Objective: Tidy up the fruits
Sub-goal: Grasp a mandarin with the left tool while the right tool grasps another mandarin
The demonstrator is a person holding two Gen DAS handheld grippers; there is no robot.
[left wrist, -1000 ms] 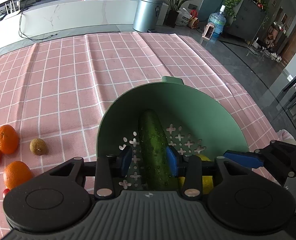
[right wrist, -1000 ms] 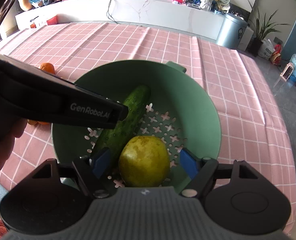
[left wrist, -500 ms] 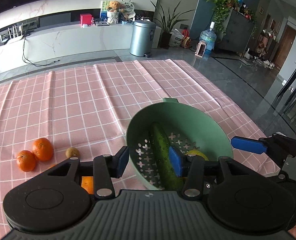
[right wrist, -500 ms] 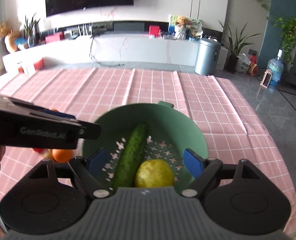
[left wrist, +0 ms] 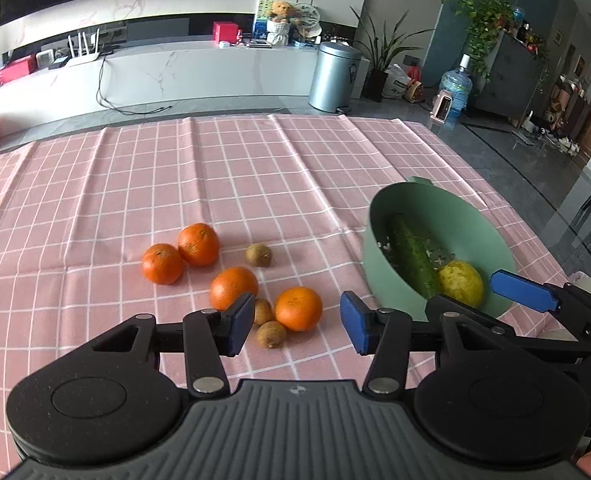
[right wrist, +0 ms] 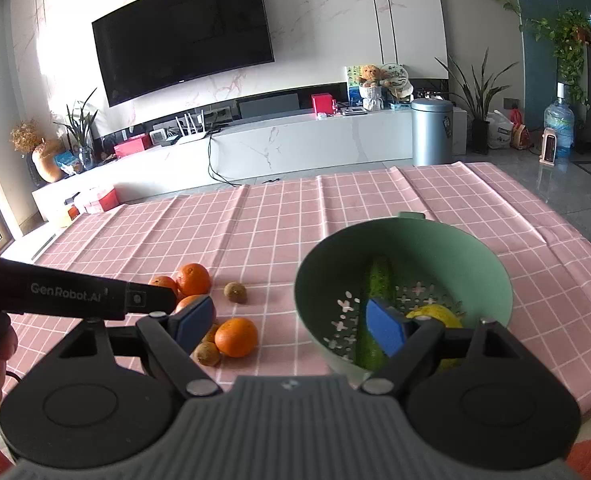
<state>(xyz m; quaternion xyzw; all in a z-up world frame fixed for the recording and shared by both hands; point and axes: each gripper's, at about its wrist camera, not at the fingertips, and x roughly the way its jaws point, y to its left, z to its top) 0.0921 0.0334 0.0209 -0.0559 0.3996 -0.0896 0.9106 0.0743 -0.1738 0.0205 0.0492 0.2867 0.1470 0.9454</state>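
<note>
A green colander bowl (left wrist: 491, 224) (right wrist: 475, 256) stands on the pink checked cloth and holds a cucumber (left wrist: 411, 254) (right wrist: 379, 280) and a yellow pear (left wrist: 461, 282) (right wrist: 435, 314). Several oranges lie left of it, the nearest one (left wrist: 298, 308) (right wrist: 237, 337) in front. A kiwi (left wrist: 258, 255) (right wrist: 235, 293) lies apart, two more (left wrist: 271, 334) (right wrist: 208, 353) beside the near orange. My left gripper (left wrist: 297, 326) is open and empty above the near orange. My right gripper (right wrist: 291, 326) is open and empty, its right pad over the bowl; its finger (left wrist: 523, 291) shows in the left wrist view.
The pink cloth (left wrist: 215, 184) covers the table; its right edge drops off just past the bowl. The left gripper's arm (right wrist: 75, 294) crosses the left of the right wrist view. A white TV console and a metal bin (left wrist: 333, 76) stand beyond the table.
Both grippers have pulled back and up from the bowl. The left one has let go of the cucumber, opened wider and swung left towards the oranges and kiwis.
</note>
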